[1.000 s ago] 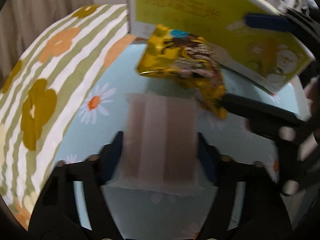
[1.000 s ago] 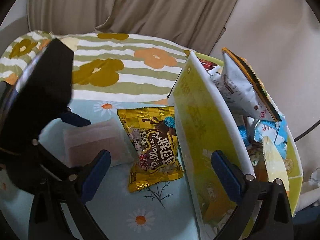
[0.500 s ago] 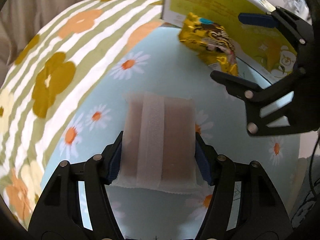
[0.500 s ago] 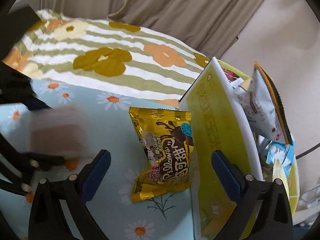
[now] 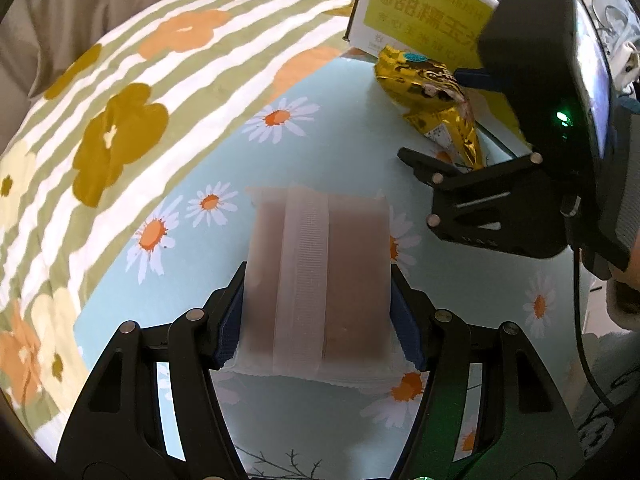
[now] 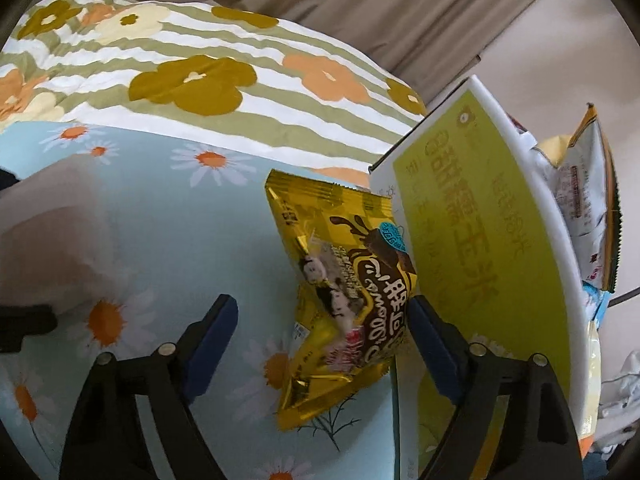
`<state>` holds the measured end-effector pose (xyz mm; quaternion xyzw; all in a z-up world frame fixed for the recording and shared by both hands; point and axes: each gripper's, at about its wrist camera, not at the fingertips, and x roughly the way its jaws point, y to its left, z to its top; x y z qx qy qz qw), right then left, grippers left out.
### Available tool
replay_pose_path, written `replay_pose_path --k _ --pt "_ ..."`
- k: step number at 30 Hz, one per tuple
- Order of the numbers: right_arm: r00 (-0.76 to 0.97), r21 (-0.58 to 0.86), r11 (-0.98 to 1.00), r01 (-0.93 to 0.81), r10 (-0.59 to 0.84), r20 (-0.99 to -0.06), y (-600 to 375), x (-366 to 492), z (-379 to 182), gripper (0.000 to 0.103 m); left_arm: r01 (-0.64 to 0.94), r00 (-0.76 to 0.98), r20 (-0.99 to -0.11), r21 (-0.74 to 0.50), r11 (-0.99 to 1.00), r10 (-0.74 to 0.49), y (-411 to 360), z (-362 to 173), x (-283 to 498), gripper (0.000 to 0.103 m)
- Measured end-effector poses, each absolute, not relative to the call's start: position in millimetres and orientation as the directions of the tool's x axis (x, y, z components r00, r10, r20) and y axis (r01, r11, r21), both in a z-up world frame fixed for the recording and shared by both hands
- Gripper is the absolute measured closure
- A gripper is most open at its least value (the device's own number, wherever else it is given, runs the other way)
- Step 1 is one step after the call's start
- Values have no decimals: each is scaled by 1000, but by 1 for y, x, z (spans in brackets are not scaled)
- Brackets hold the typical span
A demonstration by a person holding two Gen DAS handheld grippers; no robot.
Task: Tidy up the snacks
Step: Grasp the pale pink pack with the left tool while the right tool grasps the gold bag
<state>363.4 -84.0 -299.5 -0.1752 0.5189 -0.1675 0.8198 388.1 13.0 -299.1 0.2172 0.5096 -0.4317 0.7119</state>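
Observation:
A brown bar in a translucent wrapper (image 5: 320, 264) stands between the blue pads of my left gripper (image 5: 320, 316), which is shut on it above the daisy cloth. In the right wrist view the same bar (image 6: 52, 252) is a blur at the left edge. A gold chocolate snack packet (image 6: 352, 280) leans against the yellow-green box (image 6: 460, 240). My right gripper (image 6: 320, 340) is closing around its lower end: the right pad is at the packet's edge, the left pad is apart from it. The left wrist view shows that gripper (image 5: 448, 120) over the gold packet (image 5: 432, 92).
The yellow-green box (image 5: 424, 12) holds several snack packets, among them a white one (image 6: 580, 200). A light-blue daisy cloth (image 5: 320, 140) lies over striped flowered bedding (image 5: 120, 100). A beige curtain (image 6: 360, 0) hangs behind. A person's sleeve (image 5: 624, 280) is at the right edge.
My left gripper carried the wrapped bar away from the box and the gold packet. My right gripper came down over the gold packet and its jaws narrowed around it.

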Motion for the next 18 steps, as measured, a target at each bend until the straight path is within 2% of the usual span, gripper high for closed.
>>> replay_pose_path --k 8,11,13,18 --pt "430 -407 907 112 -413 -803 -92 372 -297 25 821 119 -911 -133 555 -394 18 -297 389 42" --pt "436 -360 925 122 -376 -818 -97 374 -296 33 810 127 -909 -136 570 -397 22 -294 389 42" --pt "431 -378 917 126 -394 -812 -99 373 -295 50 804 132 -908 -137 578 -398 25 -292 388 42" --pt "467 -301 948 106 -315 -826 -99 362 -281 53 783 150 -904 -139 606 -401 32 -286 384 42"
